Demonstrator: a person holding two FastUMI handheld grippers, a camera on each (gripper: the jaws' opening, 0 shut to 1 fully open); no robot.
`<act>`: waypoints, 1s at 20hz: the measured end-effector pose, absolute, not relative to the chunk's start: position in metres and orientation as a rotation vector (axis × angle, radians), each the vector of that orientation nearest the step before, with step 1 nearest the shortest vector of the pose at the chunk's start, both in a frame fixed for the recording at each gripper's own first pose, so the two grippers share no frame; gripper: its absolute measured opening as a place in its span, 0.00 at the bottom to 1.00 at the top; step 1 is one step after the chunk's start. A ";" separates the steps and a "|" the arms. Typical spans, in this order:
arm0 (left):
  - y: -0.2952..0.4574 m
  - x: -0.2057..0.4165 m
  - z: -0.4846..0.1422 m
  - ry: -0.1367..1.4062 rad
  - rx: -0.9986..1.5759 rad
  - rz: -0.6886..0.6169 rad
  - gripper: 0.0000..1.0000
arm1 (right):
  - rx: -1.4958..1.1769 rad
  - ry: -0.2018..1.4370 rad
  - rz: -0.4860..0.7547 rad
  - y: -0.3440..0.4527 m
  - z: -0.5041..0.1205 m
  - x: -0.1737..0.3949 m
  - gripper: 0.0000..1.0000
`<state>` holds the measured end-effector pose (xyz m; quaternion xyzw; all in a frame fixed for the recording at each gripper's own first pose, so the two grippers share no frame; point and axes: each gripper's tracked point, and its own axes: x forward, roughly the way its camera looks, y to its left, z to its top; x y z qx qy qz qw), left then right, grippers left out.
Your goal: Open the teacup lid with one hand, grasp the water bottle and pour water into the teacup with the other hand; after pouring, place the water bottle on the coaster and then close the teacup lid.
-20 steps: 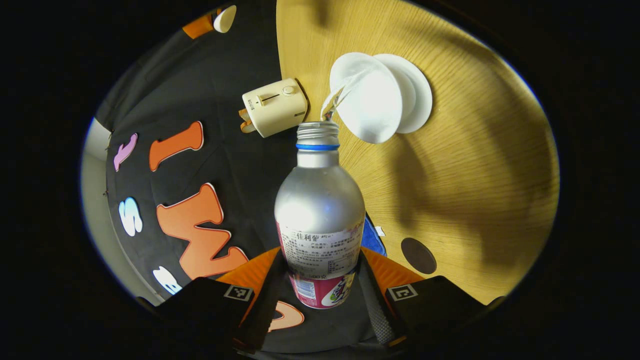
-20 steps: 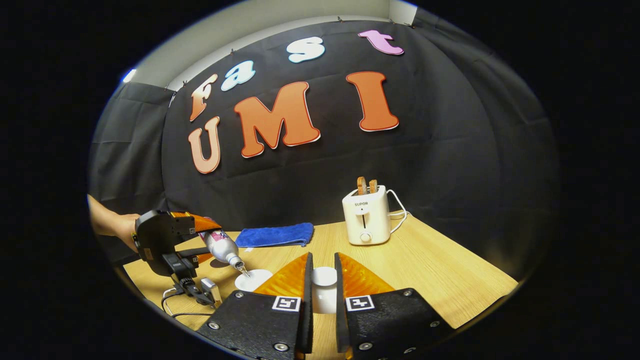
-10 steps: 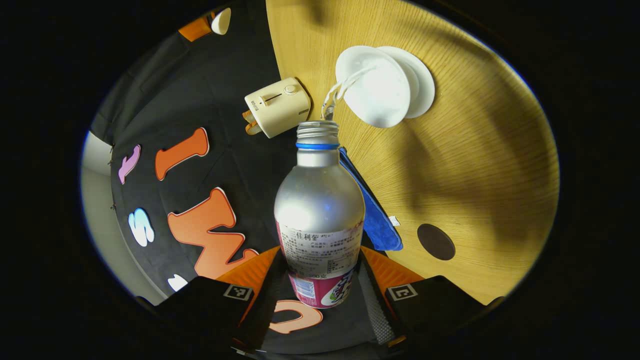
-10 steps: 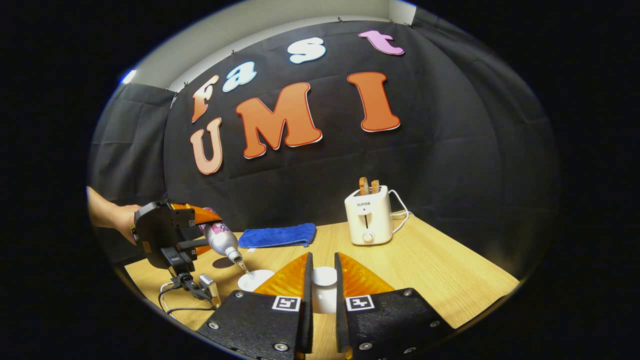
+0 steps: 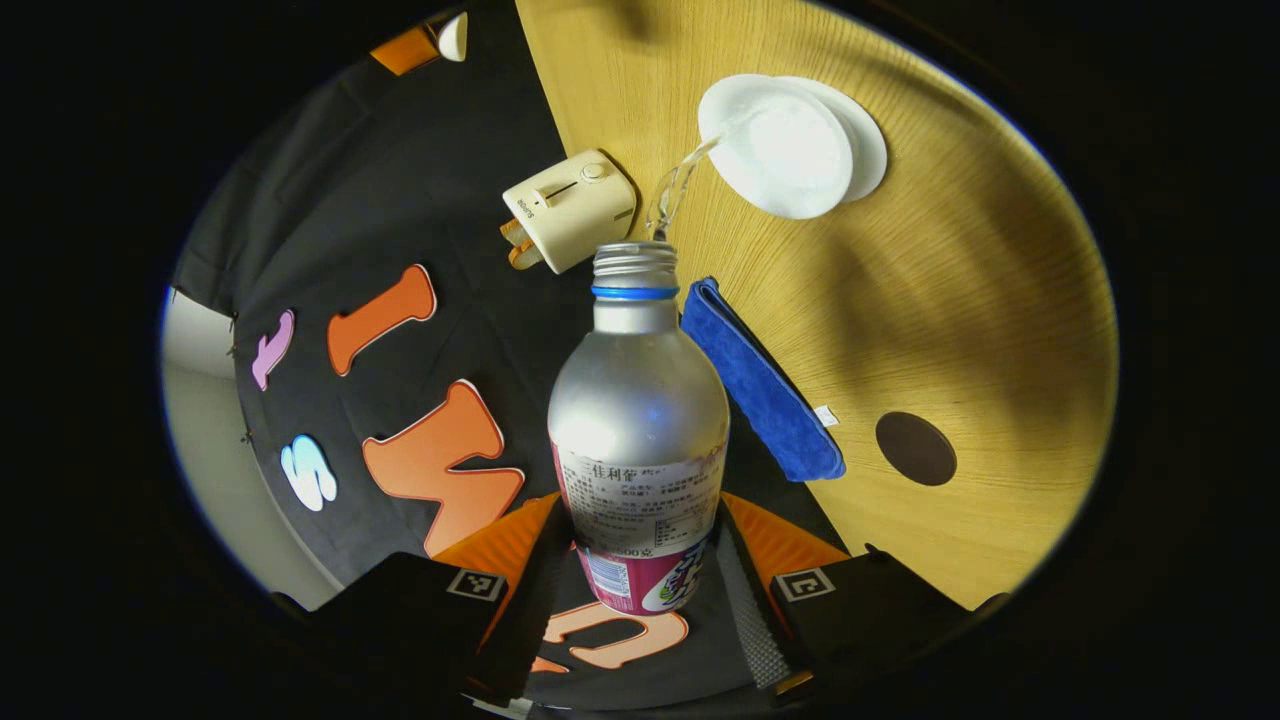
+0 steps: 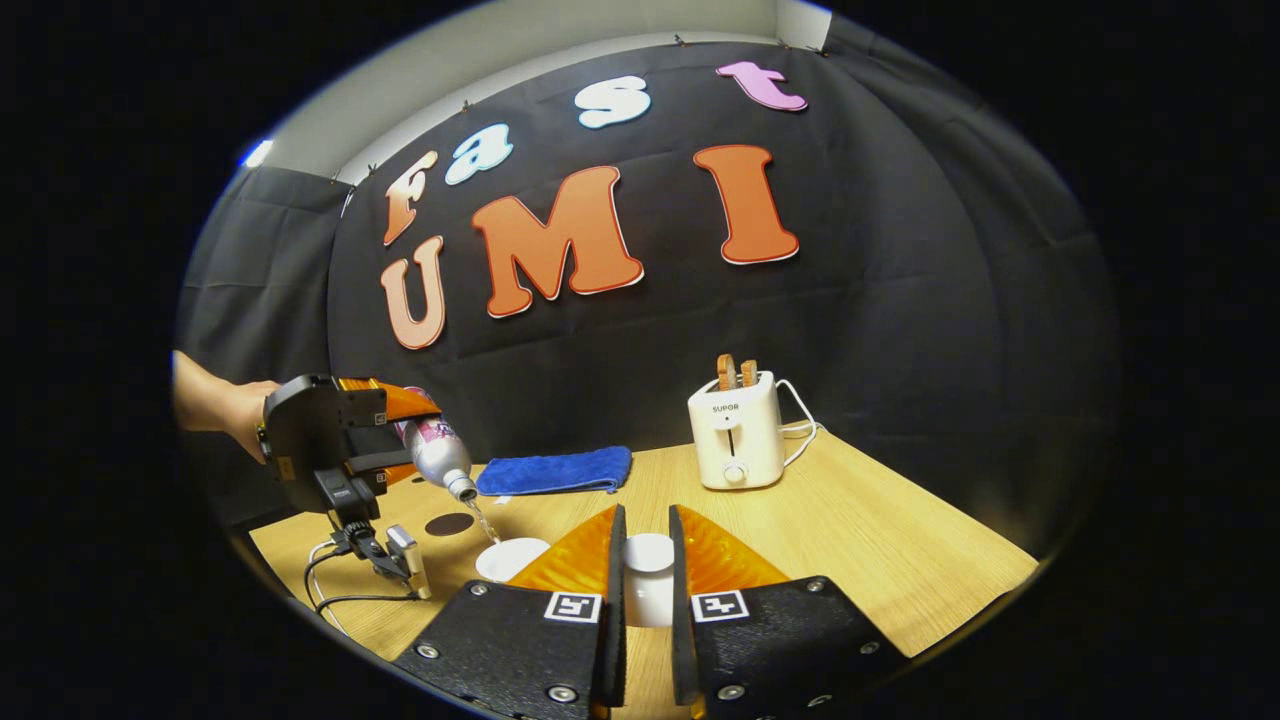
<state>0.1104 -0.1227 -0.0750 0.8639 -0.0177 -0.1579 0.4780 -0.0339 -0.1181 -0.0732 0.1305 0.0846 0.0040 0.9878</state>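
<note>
- My left gripper [image 5: 640,560] clamps the tilted bottle [image 5: 638,420], neck towards cup [image 5: 775,150] ahead; coaster [image 5: 915,448] lies to its right.
- Right gripper [image 6: 640,575] pinches the lid [image 6: 648,552].

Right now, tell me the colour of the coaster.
Dark brown coaster, best seen in the left gripper view.
</note>
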 end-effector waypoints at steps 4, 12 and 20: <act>-0.125 0.107 -0.077 -0.065 2.150 -0.392 0.84 | 0.267 0.177 0.007 -0.117 -0.078 -0.035 0.19; -0.139 0.103 -0.103 -0.116 2.205 -0.427 0.84 | 0.271 0.186 0.011 -0.115 -0.084 -0.035 0.19; -0.147 0.097 -0.116 -0.133 2.200 -0.453 0.83 | 0.278 0.200 0.010 -0.114 -0.090 -0.038 0.19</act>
